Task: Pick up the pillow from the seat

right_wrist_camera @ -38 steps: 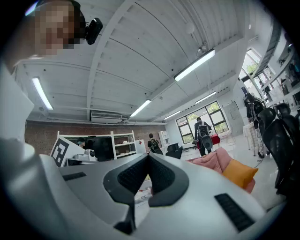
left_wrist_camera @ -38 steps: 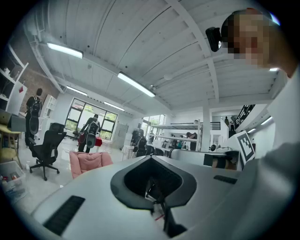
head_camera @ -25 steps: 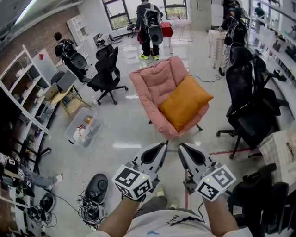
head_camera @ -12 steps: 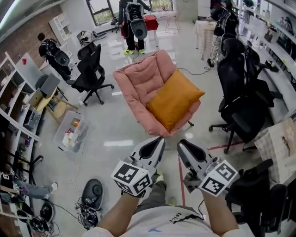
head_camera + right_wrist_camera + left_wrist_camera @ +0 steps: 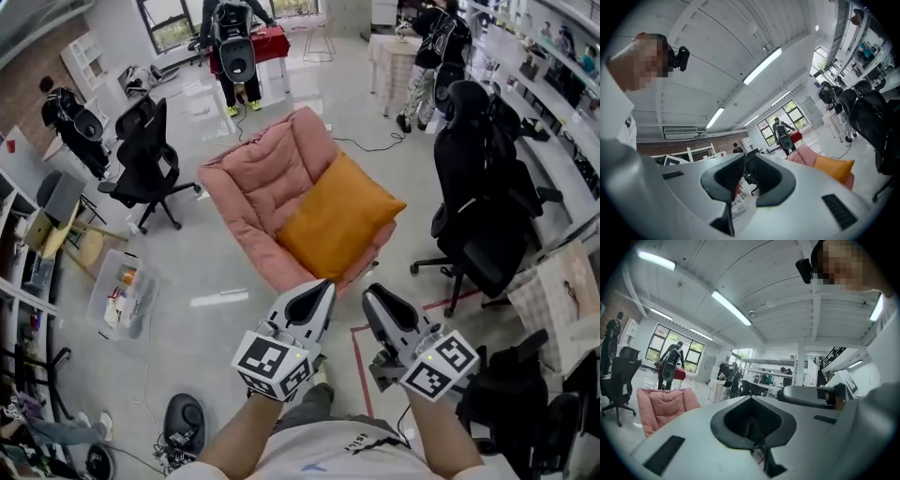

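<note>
office floor: one seat, one orange pillow.

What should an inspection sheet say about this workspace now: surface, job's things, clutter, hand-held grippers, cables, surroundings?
Surface: glossy grey floor, with red tape lines near the person's feet.
Job's things: orange pillow lies on the seat of the pink chair, untouched.
Clutter: clear bin with small items stands on the floor at left.
Grippers: left hand-held gripper has its jaws together and is empty; right hand-held gripper has just been opening, with a narrow gap and nothing between the jaws. Both are short of the pillow.
Cables: black cable lies behind the chair; cable tangle at lower left.
Surroundings: black office chairs, shelves at left, people at the far end.
</note>
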A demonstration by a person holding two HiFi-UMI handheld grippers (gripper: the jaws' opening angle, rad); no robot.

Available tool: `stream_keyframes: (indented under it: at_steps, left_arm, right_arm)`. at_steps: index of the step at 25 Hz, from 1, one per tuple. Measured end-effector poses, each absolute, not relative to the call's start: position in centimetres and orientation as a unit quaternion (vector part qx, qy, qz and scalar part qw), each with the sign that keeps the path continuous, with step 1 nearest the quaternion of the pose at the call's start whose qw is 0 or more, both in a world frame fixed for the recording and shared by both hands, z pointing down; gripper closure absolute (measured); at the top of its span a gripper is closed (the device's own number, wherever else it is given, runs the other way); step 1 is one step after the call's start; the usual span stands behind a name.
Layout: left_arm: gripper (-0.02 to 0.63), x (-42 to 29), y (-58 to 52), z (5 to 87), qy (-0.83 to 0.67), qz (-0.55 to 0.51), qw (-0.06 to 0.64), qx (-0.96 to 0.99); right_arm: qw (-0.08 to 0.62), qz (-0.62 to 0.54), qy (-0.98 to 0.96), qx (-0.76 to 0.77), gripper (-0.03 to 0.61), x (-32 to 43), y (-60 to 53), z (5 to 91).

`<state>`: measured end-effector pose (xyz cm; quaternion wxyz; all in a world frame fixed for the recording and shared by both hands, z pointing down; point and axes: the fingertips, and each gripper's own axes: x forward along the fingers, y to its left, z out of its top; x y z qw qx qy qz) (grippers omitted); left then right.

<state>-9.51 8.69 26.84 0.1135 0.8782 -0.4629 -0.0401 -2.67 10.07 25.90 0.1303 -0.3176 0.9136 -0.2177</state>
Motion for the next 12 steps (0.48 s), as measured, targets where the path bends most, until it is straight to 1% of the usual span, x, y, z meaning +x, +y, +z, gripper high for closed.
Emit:
stream_keyframes:
  at_steps: [3, 8, 12]
  left_arm:
    - [0.604, -11.0, 5.2, 27.4, -0.451, -0.045, 0.122, 0.883]
    - [0.604, -11.6, 0.7, 28.6, -0.437, -0.043, 0.133, 0.889]
    - [0.604, -10.9, -2.5, 30.3, -0.430, -0.040, 0.147, 0.890]
  right_arm:
    - [0.134, -0.223, 0.908, -0.330, 0.483, -4.4, 6.7, 26.5]
    - [0.119, -0.241, 0.898, -0.347, 0.443, -5.6, 2.8, 29.0]
    - [0.118, -0.265, 0.882, -0.372, 0.410, -4.2, -0.5, 31.8]
